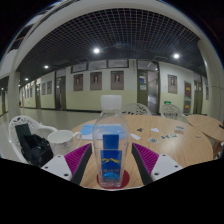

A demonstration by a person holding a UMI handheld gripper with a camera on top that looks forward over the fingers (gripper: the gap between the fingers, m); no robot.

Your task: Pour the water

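Gripper view: the gripper [110,160], a two-finger tong with magenta pads, points forward into a large room. Its fingers [76,158] pinch a clear plastic water bottle with a white screw cap and a blue label [110,143], one pad pressed against each side. The bottle stands upright between the fingers, filled with water nearly to the neck. Print on the blue label is too small to read, so no brand can be told.

Just under and beyond the bottle lies a round light wooden table [165,140]. To the left of the fingers, on the table, sits a white round bowl [61,139], and further left a black object [32,146] whose kind cannot be told. White chairs [28,124] stand beyond that. Small pale items [172,127] rest on the far right of the table.

At the back, a wall carries a row of framed pictures [96,80]; any writing on them cannot be read. Round ceiling lights [97,50] shine in a dark gridded ceiling.
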